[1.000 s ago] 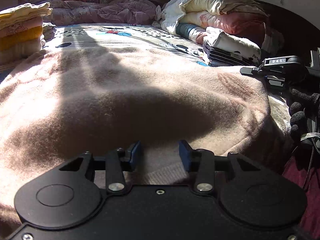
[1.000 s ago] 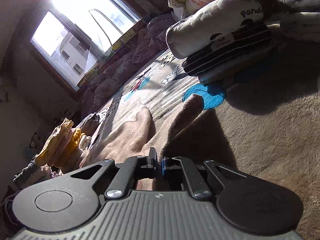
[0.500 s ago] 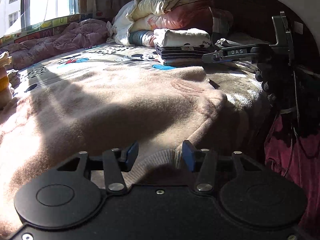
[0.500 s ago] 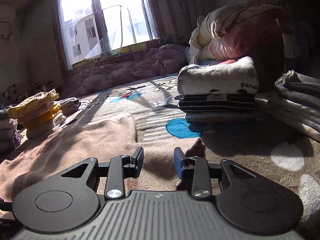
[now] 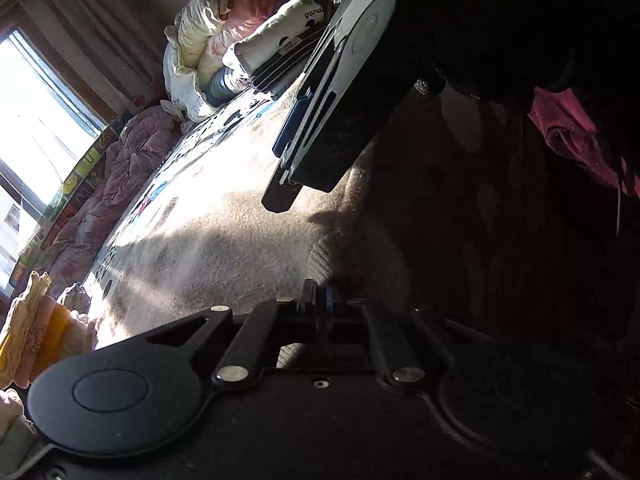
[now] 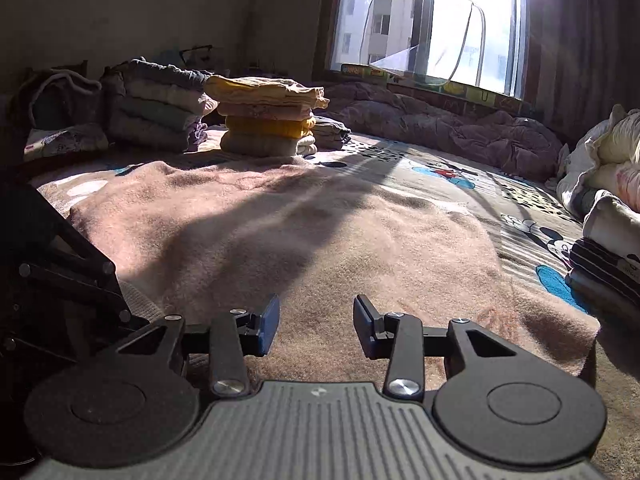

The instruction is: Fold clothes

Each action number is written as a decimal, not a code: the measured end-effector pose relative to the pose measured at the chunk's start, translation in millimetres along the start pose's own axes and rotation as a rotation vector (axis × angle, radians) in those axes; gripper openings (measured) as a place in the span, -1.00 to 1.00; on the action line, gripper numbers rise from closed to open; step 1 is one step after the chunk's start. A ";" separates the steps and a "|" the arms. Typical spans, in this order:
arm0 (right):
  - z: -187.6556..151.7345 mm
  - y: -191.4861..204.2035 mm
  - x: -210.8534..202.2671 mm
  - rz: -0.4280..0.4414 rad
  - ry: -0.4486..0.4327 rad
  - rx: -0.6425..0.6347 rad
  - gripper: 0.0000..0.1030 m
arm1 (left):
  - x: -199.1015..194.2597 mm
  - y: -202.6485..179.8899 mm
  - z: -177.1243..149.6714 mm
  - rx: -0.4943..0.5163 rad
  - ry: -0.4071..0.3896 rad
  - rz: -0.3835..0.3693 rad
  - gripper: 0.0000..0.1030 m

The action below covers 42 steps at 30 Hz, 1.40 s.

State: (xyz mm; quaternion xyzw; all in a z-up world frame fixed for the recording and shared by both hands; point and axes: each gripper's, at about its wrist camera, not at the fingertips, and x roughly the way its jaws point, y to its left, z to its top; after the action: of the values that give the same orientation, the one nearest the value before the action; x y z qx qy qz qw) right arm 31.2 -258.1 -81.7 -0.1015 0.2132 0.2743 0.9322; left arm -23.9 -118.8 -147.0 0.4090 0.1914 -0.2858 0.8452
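A large pink fuzzy sweater (image 6: 320,232) lies spread on the bed; it also shows in the left wrist view (image 5: 224,248). My left gripper (image 5: 320,308) is shut on the sweater's ribbed hem (image 5: 320,258) at the near edge, and its view is tilted. My right gripper (image 6: 316,320) is open and empty, low over the sweater's near part. It also shows in the left wrist view (image 5: 292,160), close above the cloth. The left gripper's body (image 6: 60,280) shows at the left of the right wrist view.
A stack of folded yellow and pink clothes (image 6: 268,116) and a grey stack (image 6: 156,108) stand at the far left. A striped folded pile (image 6: 604,264) and bedding (image 6: 612,160) sit at the right. A purple quilt (image 6: 440,120) lies under the window.
My left gripper has shut on the sweater's ribbed hem and tilted. My right gripper stays open and has swung left, close to the left gripper.
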 end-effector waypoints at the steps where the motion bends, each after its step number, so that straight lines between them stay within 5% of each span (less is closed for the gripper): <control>1: -1.6 3.5 1.9 0.002 0.016 -0.001 -0.11 | -2.5 4.6 -2.7 -0.011 0.000 -0.021 -0.93; 4: 0.2 12.5 -0.6 0.009 -0.013 -0.016 -0.12 | -15.6 25.5 -7.5 -0.118 -0.022 -0.100 -0.62; 5: 2.4 13.0 -2.4 0.020 -0.039 -0.010 -0.12 | -19.8 33.1 -9.7 -0.149 -0.031 -0.111 -0.37; 7: 1.2 13.9 5.1 0.004 0.013 -0.003 -0.12 | -25.0 51.6 -15.7 -0.246 -0.045 -0.111 -0.15; 8: -3.7 14.5 18.5 -0.001 0.120 -0.007 -0.11 | -26.1 62.7 -19.5 -0.313 -0.050 -0.100 -0.16; 11: -11.9 6.0 13.2 0.032 0.189 0.070 -0.12 | -19.2 104.7 -39.6 -0.606 -0.056 -0.060 -0.18; 15: -10.3 15.3 -1.6 -0.007 0.117 0.025 -0.13 | -1.5 137.9 -59.9 -0.855 -0.008 0.061 -0.20; 17: -3.5 19.6 1.0 -0.020 0.066 0.008 -0.13 | 8.9 143.3 -66.0 -0.917 0.078 0.083 -0.20; 21: 13.2 30.0 14.1 0.003 -0.031 -0.034 0.02 | 4.9 133.4 -65.2 -0.795 0.213 0.015 -0.18; 23: 4.7 42.6 45.4 0.075 0.182 -0.081 0.20 | -6.2 138.1 -74.5 -0.833 0.191 0.012 -0.16; 25: 6.0 46.2 36.1 0.074 0.163 -0.093 0.22 | -22.0 146.0 -87.6 -0.900 0.162 0.052 -0.16; 27: 7.3 49.9 26.8 0.073 0.143 -0.105 0.00 | -43.7 158.1 -103.8 -0.991 0.104 0.140 -0.16; 30: 13.5 64.0 18.1 0.088 0.055 -0.153 0.00 | -80.5 194.1 -145.7 -1.236 0.022 0.357 -0.15; 32: 20.5 76.4 20.8 0.104 0.005 -0.181 0.00 | -87.9 213.0 -176.6 -1.398 0.032 0.406 -0.15; 36: 34.6 106.5 41.1 0.171 -0.020 -0.195 0.01 | -76.2 249.0 -224.7 -1.618 0.035 0.402 -0.15; 39: 41.8 129.4 55.8 0.221 -0.040 -0.202 0.00 | -59.8 268.9 -245.5 -1.680 0.022 0.381 -0.15; 42: 40.5 145.2 73.6 0.290 0.031 -0.186 0.08 | -43.5 282.5 -262.6 -1.715 0.001 0.337 -0.18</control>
State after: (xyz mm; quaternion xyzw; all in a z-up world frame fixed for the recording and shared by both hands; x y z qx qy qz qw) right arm 20.3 -90.9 -89.6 -0.1596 0.2135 0.4228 0.8661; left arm 100.1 247.6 -113.9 -0.3452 0.2777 0.0856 0.8924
